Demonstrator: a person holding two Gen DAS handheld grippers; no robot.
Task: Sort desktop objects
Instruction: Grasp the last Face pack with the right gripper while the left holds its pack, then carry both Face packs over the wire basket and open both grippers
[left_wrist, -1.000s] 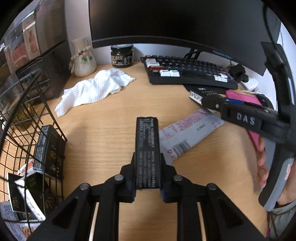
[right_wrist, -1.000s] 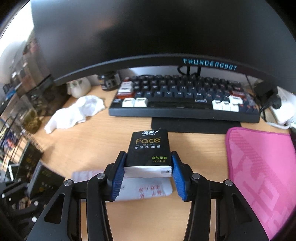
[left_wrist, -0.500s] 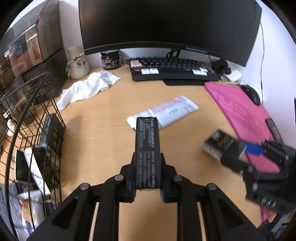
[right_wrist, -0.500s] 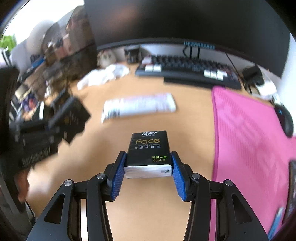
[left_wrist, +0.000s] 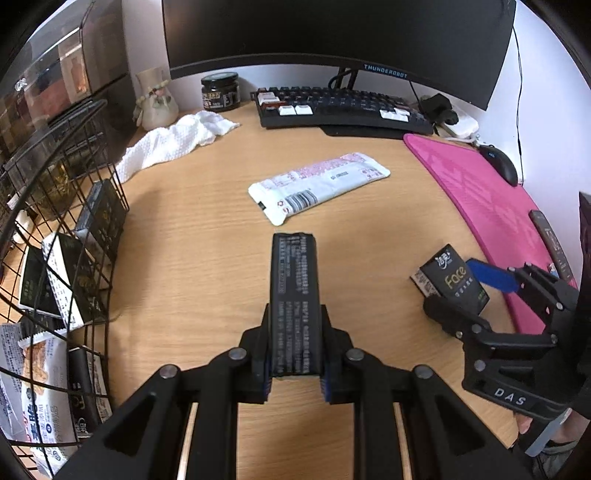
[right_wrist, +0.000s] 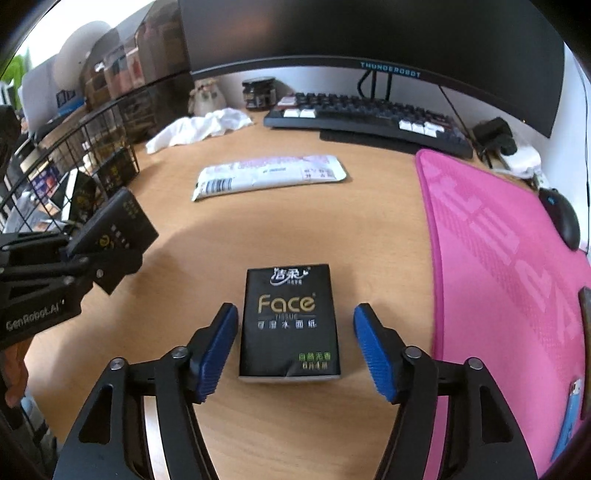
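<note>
Left wrist cam is sitting low over the near-left part of the desk (left_wrist: 207, 258), looking fwd toward the far monitor (left_wrist: 332, 33), w/ the wire basket (left_wrist: 55, 236) hugging its left edge. Right wrist cam is hovering close over the near-middle, facing the same way, pink mat (right_wrist: 498, 258) on its right. Both are catching the keyboard (left_wrist: 343, 107), white mailer (left_wrist: 317, 186), white cloth (left_wrist: 177, 140) & basket, plus each other's gripper.
</note>
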